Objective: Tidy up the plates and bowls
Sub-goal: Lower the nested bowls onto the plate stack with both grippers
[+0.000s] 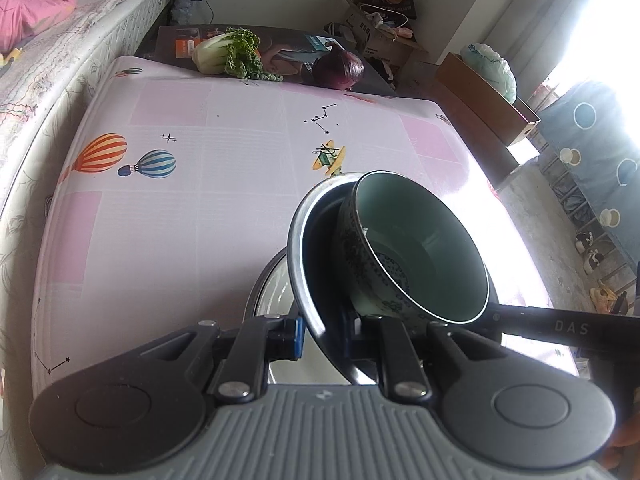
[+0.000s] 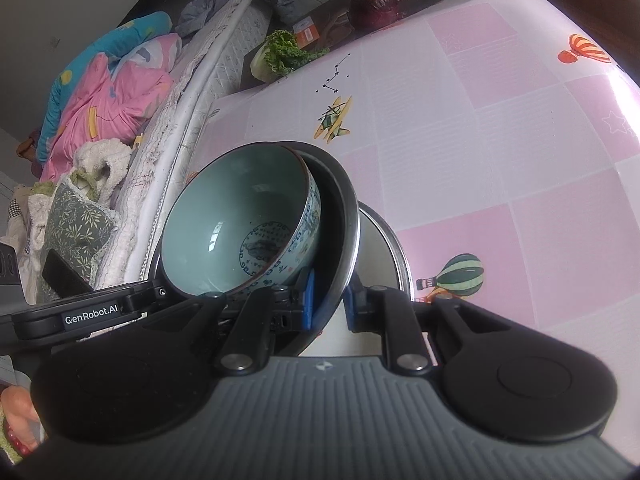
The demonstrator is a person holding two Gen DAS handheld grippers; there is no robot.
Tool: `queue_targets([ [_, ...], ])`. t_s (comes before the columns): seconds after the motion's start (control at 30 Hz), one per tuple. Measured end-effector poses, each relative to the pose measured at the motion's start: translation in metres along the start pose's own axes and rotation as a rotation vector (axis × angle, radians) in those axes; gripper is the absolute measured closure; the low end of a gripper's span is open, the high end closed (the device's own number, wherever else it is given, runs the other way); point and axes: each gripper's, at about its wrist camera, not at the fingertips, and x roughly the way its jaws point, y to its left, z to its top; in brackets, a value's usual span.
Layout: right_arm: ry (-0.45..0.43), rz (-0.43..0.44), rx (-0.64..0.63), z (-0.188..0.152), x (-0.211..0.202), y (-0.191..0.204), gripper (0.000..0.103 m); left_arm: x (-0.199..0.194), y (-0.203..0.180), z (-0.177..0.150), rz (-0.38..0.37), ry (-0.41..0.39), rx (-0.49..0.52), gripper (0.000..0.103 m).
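Left wrist view: two bowls show, one inside the other. A metal bowl (image 1: 306, 256) with a dark inside stands tilted, and a ceramic bowl (image 1: 416, 252), pale green inside and patterned outside, leans within it. Below them lies one white plate (image 1: 274, 288) on the pink-checked counter (image 1: 200, 200). The left tongs (image 1: 324, 338) are closed on the metal bowl's rim, blue pads on either side of it. The black arm of the other tongs comes in from the right, beside the ceramic bowl. At the counter's far edge sit one leafy green vegetable (image 1: 230, 54) and one purple cabbage (image 1: 338, 68).

Right wrist view: the same two bowls, the ceramic bowl (image 2: 236, 220) nested in the metal bowl (image 2: 344, 224), both tilted above the plate (image 2: 384, 240). The right tongs (image 2: 328, 300) are clamped on the metal bowl's rim. The left tongs' arm reaches in from the left. The green vegetable (image 2: 280, 56) and the purple cabbage (image 2: 374, 4) lie far off, with a bed (image 2: 160, 120) alongside the counter (image 2: 500, 140).
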Motion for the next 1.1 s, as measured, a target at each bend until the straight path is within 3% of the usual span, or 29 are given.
queue_targets([
  [0.3, 0.037, -0.007, -0.011, -0.032, 0.012, -0.009, 0.087, 0.009, 0.009, -0.032, 0.017, 0.033, -0.016, 0.086],
  [0.67, 0.002, -0.052, -0.096, -0.036, 0.012, -0.002, 0.086, 0.009, 0.008, -0.048, 0.007, 0.009, 0.014, 0.083],
  [0.87, -0.04, -0.057, -0.108, -0.04, 0.006, -0.004, 0.083, 0.001, 0.006, -0.052, 0.003, -0.017, 0.043, 0.072],
  [0.93, -0.057, -0.059, -0.11, -0.042, 0.003, -0.002, 0.081, -0.004, 0.005, -0.054, -0.005, -0.037, 0.048, 0.06],
  [1.0, -0.079, -0.057, -0.112, -0.044, -0.001, -0.002, 0.078, -0.013, 0.001, -0.056, 0.032, -0.083, 0.066, 0.049],
  [1.07, -0.098, -0.057, -0.116, -0.045, -0.005, -0.002, 0.071, -0.022, -0.003, -0.06, 0.056, -0.131, 0.089, 0.048],
  [1.1, -0.109, -0.064, -0.119, -0.046, -0.007, -0.001, 0.063, -0.025, -0.003, -0.061, 0.055, -0.14, 0.091, 0.046],
])
